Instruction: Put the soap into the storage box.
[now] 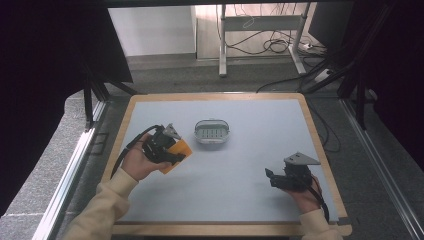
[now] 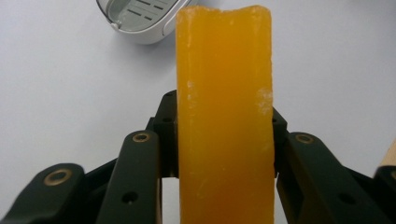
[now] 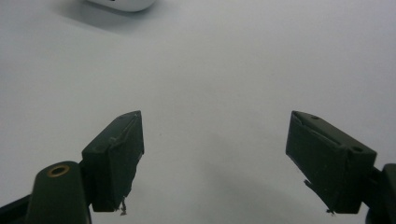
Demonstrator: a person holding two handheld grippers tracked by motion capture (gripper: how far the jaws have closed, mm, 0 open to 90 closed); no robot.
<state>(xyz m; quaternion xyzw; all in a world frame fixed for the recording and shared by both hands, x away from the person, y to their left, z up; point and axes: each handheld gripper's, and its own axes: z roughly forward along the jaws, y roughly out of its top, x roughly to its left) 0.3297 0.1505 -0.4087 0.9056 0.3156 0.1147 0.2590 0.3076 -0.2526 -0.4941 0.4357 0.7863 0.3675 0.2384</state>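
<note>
An orange soap bar [image 2: 224, 116] is clamped in the left gripper [image 1: 172, 150], long axis pointing out toward the grey dish [image 1: 211, 131] just far-right. Right gripper [image 1: 270, 176] is spread wide, empty, well apart.

Orange block [image 2: 224, 116] between black fingers [image 2: 169, 135], near dish [image 2: 140, 18].

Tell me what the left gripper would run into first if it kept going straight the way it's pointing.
Probably the white slotted soap dish: it lies just ahead of the left gripper, slightly left of the orange soap bar it clamps.

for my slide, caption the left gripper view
Left claw shut on an orange soap bar, white soap dish beyond.
</note>
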